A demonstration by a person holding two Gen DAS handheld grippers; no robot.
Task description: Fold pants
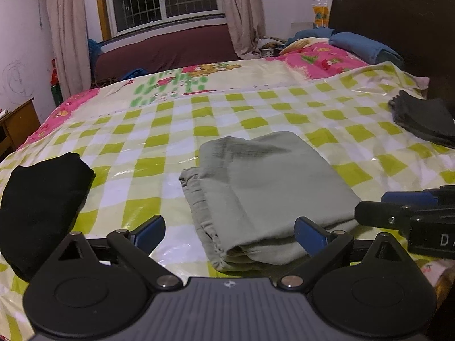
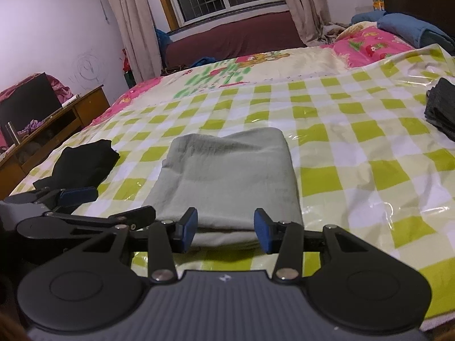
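Grey-green pants lie folded into a compact rectangle on the checked plastic sheet that covers the bed. My left gripper hovers over their near edge, its jaws spread wide and nothing touching the blue pads. The right wrist view has the same pants straight ahead. My right gripper is held just short of the near fold, jaws partly apart, with its pads clear of the fabric. Each gripper shows in the other's view: the right gripper at the right edge, the left gripper at the left.
A folded black garment lies left of the pants. A dark grey stack sits at the far right. Blue pillows and a dark headboard are at the back right. A wooden desk stands beside the bed's left edge.
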